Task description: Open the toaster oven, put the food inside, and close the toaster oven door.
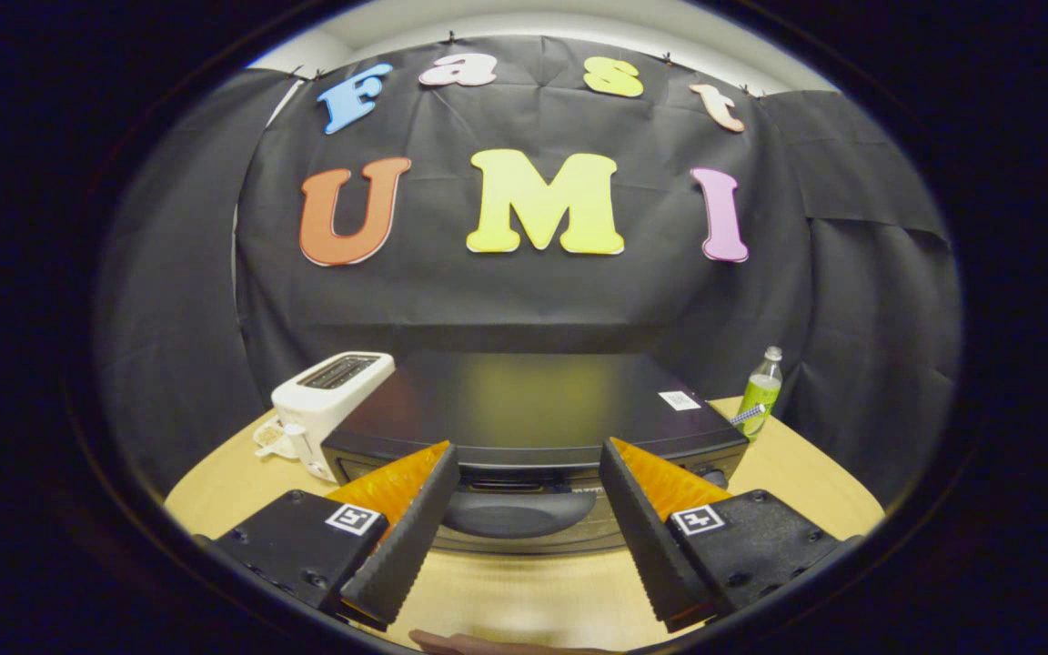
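Toaster oven: I see the toaster oven [533, 409] straight ahead of my fingers, a wide black box on the wooden table [788, 473]. Its flat dark top catches a dull sheen, and a small white sticker [679, 400] sits on the top near its right rear corner.

Oven door: from where I look, the door appears closed; the curved dark handle [506, 514] runs across the upper front, just beyond the fingertips and in the gap between them.

Gripper: my gripper [529, 464] is spread wide, fingers well apart and pressing on nothing. The tips reach up to the oven's front edge, one on each side of the handle. I cannot tell whether they touch the oven.

Food: I cannot make out any food from here.

White toaster: a white slot toaster [328, 400] stands just beside the oven's left side, slots facing up, with a small pale item at its base that I cannot identify.

Bottle: a green bottle [760, 391] with a pale cap stands upright on the table, near the oven's right rear corner.

Table: light wood, rounded edge, bare in front of the oven between my fingers.

Hand: a sliver of a hand [469, 644] shows below the fingers, at the table's near edge.
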{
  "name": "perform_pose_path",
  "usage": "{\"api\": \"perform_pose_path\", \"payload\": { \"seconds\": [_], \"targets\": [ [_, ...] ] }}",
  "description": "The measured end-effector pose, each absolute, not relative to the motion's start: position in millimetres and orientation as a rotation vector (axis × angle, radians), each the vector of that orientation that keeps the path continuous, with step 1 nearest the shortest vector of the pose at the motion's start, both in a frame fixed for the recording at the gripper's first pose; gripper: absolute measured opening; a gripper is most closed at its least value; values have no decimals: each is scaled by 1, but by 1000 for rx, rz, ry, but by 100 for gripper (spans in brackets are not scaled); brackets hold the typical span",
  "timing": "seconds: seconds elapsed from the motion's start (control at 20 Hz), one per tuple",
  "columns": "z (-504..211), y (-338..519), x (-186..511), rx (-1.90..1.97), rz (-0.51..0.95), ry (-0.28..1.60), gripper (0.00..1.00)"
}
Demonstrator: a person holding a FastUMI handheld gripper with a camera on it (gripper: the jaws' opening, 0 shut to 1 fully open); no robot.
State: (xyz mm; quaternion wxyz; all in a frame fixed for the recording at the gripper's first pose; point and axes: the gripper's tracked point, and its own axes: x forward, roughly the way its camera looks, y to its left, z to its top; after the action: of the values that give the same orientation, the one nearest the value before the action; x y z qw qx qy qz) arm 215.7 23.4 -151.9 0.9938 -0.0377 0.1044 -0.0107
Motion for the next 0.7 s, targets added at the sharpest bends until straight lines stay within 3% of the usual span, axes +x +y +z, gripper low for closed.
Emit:
{"api": "perform_pose_path", "payload": {
  "seconds": [0.7],
  "targets": [
    [-180, 21, 198, -41, 8, 250, 100]
  ]
}}
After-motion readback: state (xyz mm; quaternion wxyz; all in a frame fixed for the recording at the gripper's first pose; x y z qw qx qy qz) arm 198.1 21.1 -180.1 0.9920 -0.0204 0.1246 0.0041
